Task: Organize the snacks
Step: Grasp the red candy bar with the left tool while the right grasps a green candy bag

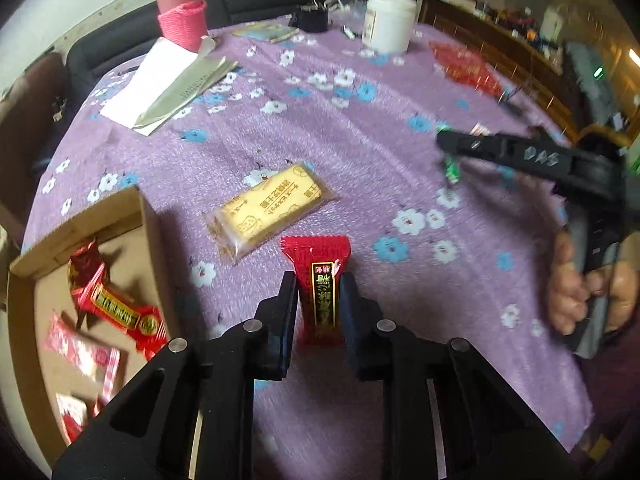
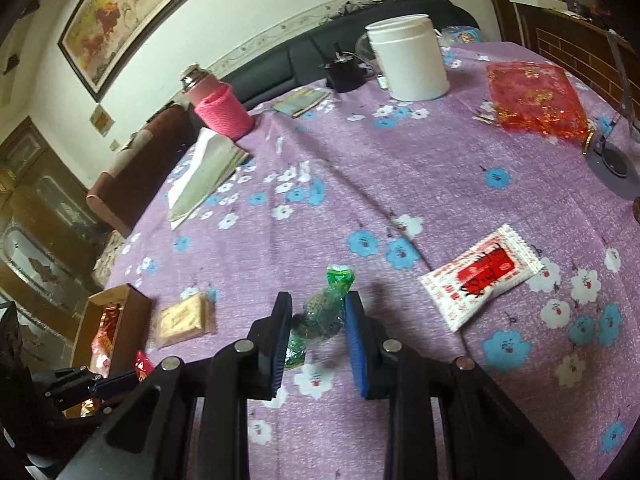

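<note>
My left gripper [image 1: 318, 280] is shut on a red snack packet [image 1: 316, 256] with a gold-lettered label, its pads pressing both long sides. A yellow biscuit pack [image 1: 272, 210] lies just beyond it on the purple cloth. To the left stands a cardboard box [image 1: 80, 224] holding a red candy [image 1: 116, 308] and other red-and-white packets. My right gripper [image 2: 318, 304] is shut on a green wrapped candy [image 2: 324, 312], held off the cloth. A white-and-red sachet [image 2: 480, 276] lies to its right. The box [image 2: 134, 312] and biscuit pack [image 2: 182, 318] show at lower left there.
At the far side of the table [image 1: 360, 128] stand a pink-sleeved bottle [image 1: 180, 12], a white jar [image 1: 388, 20], a small black object [image 1: 312, 18] and a red mesh bag [image 2: 536, 96]. A folded paper pack [image 1: 168, 84] lies near the bottle. A dark sofa runs behind.
</note>
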The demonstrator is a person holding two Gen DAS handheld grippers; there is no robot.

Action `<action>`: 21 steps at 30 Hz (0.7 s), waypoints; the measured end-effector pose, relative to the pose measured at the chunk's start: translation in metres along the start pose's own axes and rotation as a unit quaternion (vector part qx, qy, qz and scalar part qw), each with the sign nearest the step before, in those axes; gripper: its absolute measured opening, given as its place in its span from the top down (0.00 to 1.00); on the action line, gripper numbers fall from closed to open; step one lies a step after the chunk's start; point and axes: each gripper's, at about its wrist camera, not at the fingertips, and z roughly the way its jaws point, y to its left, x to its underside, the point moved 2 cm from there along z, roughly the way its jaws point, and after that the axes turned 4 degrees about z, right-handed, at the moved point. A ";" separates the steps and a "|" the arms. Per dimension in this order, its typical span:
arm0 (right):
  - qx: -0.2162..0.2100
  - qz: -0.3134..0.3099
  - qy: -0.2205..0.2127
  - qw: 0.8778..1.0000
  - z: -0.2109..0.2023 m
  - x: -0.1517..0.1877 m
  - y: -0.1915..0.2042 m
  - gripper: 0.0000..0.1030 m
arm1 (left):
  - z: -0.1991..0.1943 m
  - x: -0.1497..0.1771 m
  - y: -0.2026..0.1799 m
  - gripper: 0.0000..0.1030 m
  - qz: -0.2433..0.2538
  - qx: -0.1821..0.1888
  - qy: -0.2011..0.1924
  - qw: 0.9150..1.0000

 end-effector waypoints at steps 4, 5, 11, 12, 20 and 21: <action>-0.015 -0.004 0.005 1.000 0.001 0.003 0.005 0.71 | -0.029 0.013 0.018 0.80 -0.048 0.027 -0.035 0.998; -0.016 -0.005 0.006 1.000 0.001 0.004 0.006 0.71 | -0.035 0.017 0.024 0.80 -0.061 0.031 -0.042 0.997; -0.012 -0.012 0.016 1.000 0.007 0.011 0.013 0.71 | -0.061 0.040 0.056 0.80 -0.130 0.026 -0.064 0.989; -0.013 -0.009 0.020 1.000 0.009 0.013 0.013 0.71 | -0.059 0.040 0.054 0.80 -0.130 0.031 -0.063 0.989; -0.019 0.002 0.024 1.000 0.008 0.016 0.011 0.71 | -0.013 0.010 0.007 0.56 -0.070 0.037 -0.018 0.997; -0.021 0.002 0.024 0.999 0.008 0.015 0.011 0.71 | -0.005 0.005 0.004 0.56 -0.064 0.027 -0.013 0.997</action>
